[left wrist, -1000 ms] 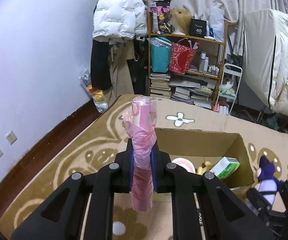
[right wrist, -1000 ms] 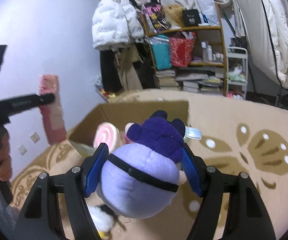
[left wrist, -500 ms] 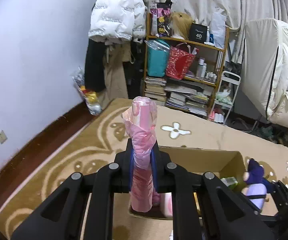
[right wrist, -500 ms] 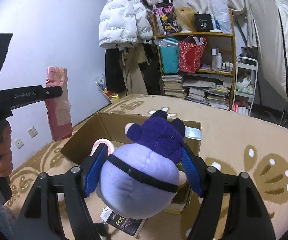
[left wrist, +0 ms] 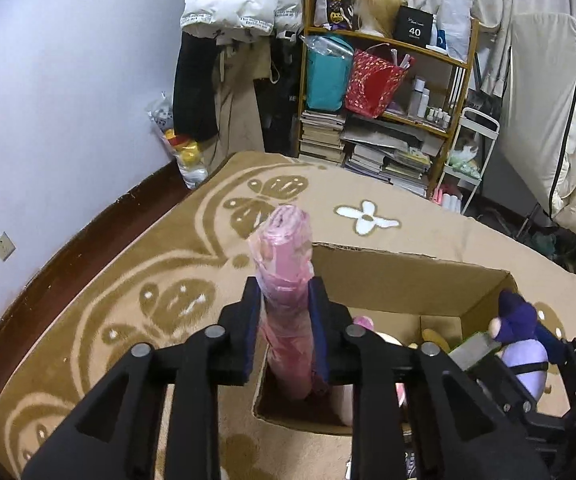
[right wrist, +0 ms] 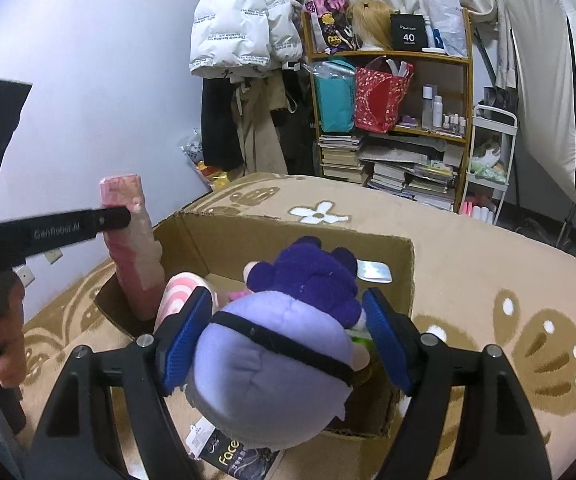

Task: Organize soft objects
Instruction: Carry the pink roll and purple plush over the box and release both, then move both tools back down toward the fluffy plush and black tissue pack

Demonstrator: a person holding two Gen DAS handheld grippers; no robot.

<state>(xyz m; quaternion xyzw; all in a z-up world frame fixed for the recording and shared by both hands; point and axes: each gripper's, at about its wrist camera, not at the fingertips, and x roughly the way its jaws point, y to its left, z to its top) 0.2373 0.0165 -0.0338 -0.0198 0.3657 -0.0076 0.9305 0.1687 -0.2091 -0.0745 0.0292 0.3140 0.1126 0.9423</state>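
My left gripper (left wrist: 286,300) is shut on a pink plastic-wrapped roll (left wrist: 286,272), held upright with its lower end inside the near-left corner of the open cardboard box (left wrist: 392,280). The roll (right wrist: 132,248) and the left gripper (right wrist: 116,216) also show in the right wrist view. My right gripper (right wrist: 288,312) is shut on a purple plush toy (right wrist: 280,344), held above the box's (right wrist: 300,240) near right side. The plush (left wrist: 522,340) shows at the right of the left wrist view. A pink swirl plush (right wrist: 176,292) lies in the box.
The box stands on a tan patterned carpet (left wrist: 168,280). A dark packet (right wrist: 232,456) lies on the carpet by the box. A wooden shelf (right wrist: 392,120) with books and bags, hanging coats (right wrist: 244,40) and a white cart (right wrist: 492,156) stand at the back wall.
Both grippers have moved over the box. The pink roll has come down so its lower end is inside the box. The purple plush has come closer above the box.
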